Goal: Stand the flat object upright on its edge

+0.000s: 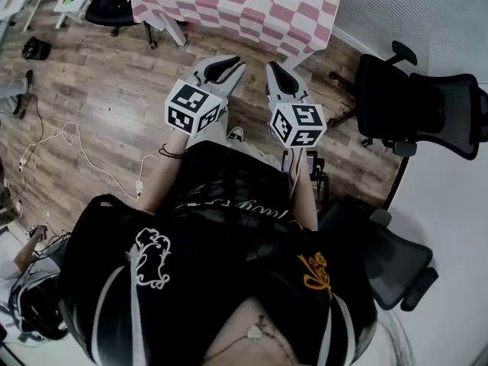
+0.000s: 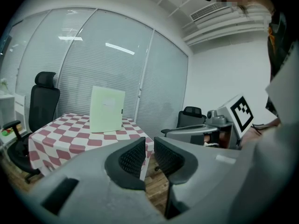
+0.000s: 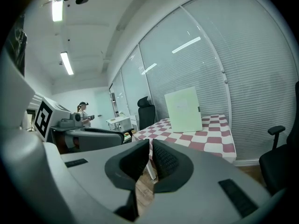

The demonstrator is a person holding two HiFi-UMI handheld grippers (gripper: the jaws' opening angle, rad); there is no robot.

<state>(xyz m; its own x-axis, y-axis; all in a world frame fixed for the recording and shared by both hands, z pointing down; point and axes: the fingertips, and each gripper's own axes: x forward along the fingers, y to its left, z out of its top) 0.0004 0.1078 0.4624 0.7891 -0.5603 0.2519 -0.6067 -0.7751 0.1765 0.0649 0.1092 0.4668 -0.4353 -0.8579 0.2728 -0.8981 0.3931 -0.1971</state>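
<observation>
The flat object (image 2: 107, 109), a single pale green panel, stands upright on its lower edge on the checked table (image 2: 70, 135), near the far side in front of the window blinds. Whether anything props it from behind cannot be told. In the right gripper view the same panel (image 3: 183, 110) rises from the table (image 3: 212, 138).

Both grippers are well apart from the table, held close to the person's body. The left gripper (image 2: 149, 147) has its jaws almost together, a thin slit between the pads and nothing in it. The right gripper (image 3: 150, 149) is closed, pads all but touching, and empty.

In the head view one marker cube (image 1: 194, 107) sits on the left gripper (image 1: 223, 69) and one on the right gripper (image 1: 279, 76). The table (image 1: 236, 10) is cut off at the top edge there. Two black office chairs (image 1: 415, 109) stand at the right, and a white cable (image 1: 72, 139) trails on the wooden floor (image 1: 91, 82). A small, distant person (image 3: 82, 112) is hard to make out.
</observation>
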